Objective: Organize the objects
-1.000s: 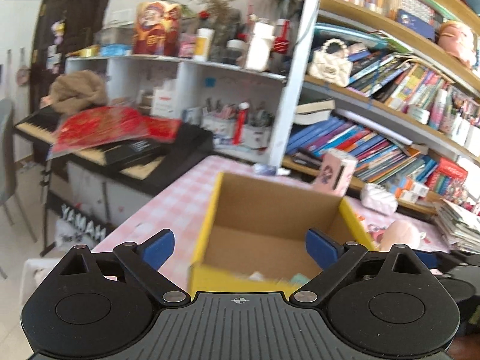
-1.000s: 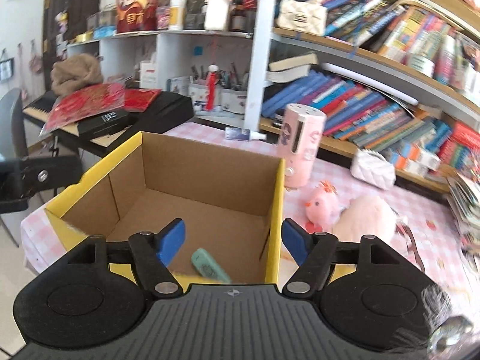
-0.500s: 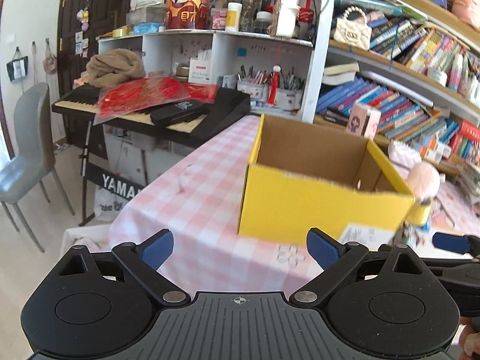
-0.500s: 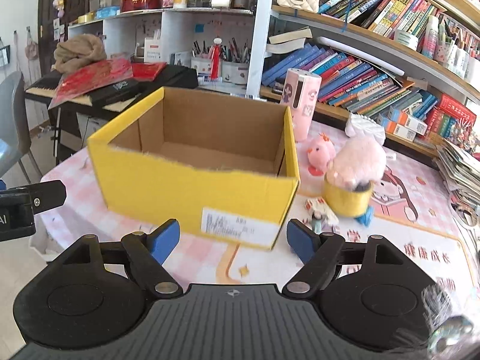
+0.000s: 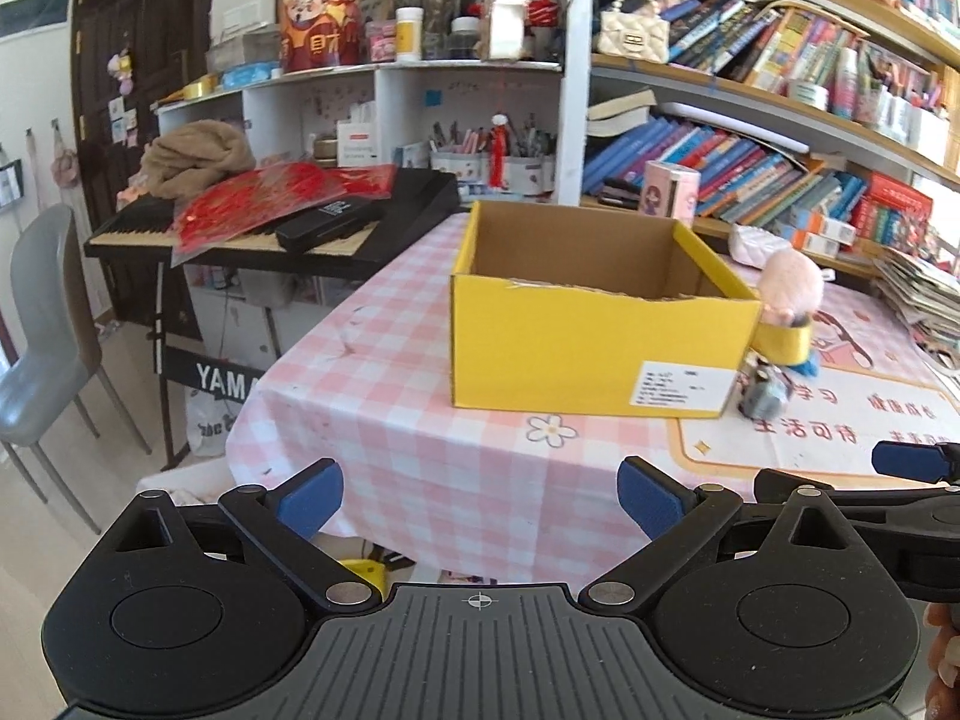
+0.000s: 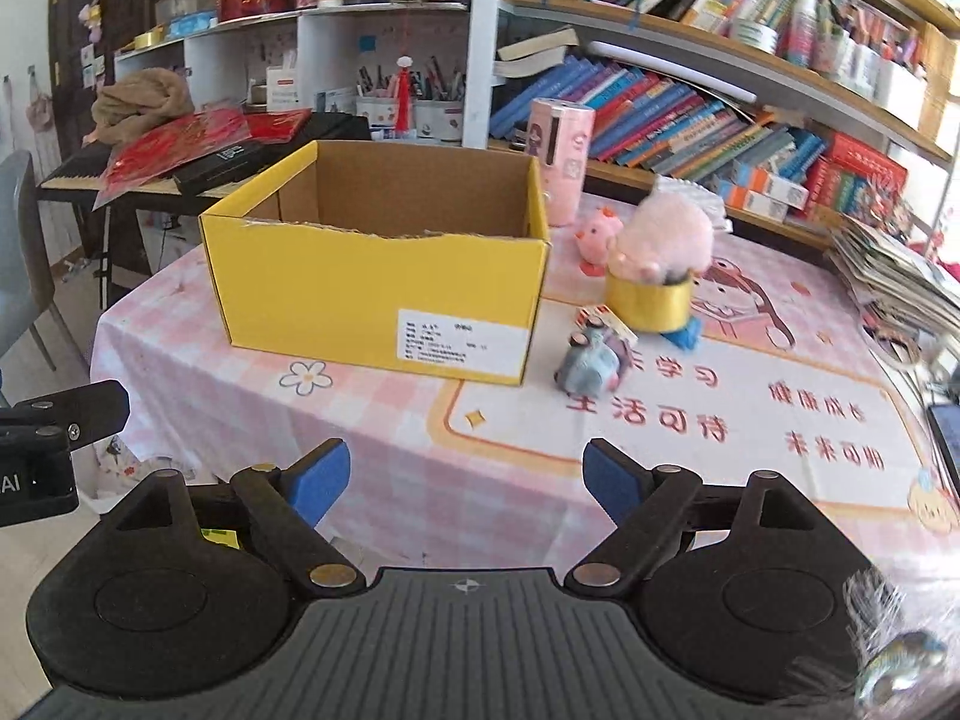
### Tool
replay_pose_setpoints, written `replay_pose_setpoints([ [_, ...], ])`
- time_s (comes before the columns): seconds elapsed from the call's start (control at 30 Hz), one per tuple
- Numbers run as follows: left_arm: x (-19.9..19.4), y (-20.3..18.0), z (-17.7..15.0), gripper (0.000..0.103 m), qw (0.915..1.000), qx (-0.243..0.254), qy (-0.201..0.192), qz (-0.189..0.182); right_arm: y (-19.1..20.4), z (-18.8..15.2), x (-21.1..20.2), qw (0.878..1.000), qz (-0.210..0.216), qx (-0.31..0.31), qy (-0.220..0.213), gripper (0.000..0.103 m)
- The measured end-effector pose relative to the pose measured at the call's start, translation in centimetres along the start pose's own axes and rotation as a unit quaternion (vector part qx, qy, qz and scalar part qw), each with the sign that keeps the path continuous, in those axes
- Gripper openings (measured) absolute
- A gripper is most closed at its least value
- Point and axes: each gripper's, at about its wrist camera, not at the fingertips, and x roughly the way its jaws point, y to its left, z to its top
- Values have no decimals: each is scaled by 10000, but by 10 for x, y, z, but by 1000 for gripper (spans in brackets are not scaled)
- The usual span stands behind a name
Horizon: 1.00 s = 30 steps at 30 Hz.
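A yellow cardboard box (image 5: 594,342) (image 6: 378,300) stands open-topped on the pink checked tablecloth (image 5: 420,420); its inside is hidden from here. Right of it lie a small blue-grey toy (image 6: 591,363), a gold tape roll (image 6: 651,300) with a pink plush (image 6: 669,237) on it, and a small pink pig (image 6: 597,234). My left gripper (image 5: 480,495) hangs open and empty near the table's front edge. My right gripper (image 6: 465,477) is also back from the box, its jaws opening with nothing between them.
A pink canister (image 6: 561,162) stands behind the box. Bookshelves (image 6: 720,120) fill the back wall. A black keyboard (image 5: 270,228) with red packets is at the left, a grey chair (image 5: 42,324) beyond it. Stacked magazines (image 6: 894,276) lie at the right.
Both grippers pulled back from over the box toward the table's front edge; the box now looks smaller and farther. The right jaws have widened.
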Motion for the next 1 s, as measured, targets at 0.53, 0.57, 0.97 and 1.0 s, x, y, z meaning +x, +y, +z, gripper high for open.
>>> replay_pose_setpoints([
  [0.53,-17,-30,-16,101,9972,456,-8,-593,-26,-33,-35,9979,-463,430,143,90],
  [0.57,-18,-32,-16,101,9970,480,-14,-610,-27,-33,-35,9976,-489,457,148,90],
  [0.97,-6,-56,-9,102,9946,641,49,-812,-49,-37,-34,9952,-694,656,207,90],
  [1.0,-4,-59,-8,102,9944,648,63,-838,-52,-37,-33,9951,-701,666,222,90],
])
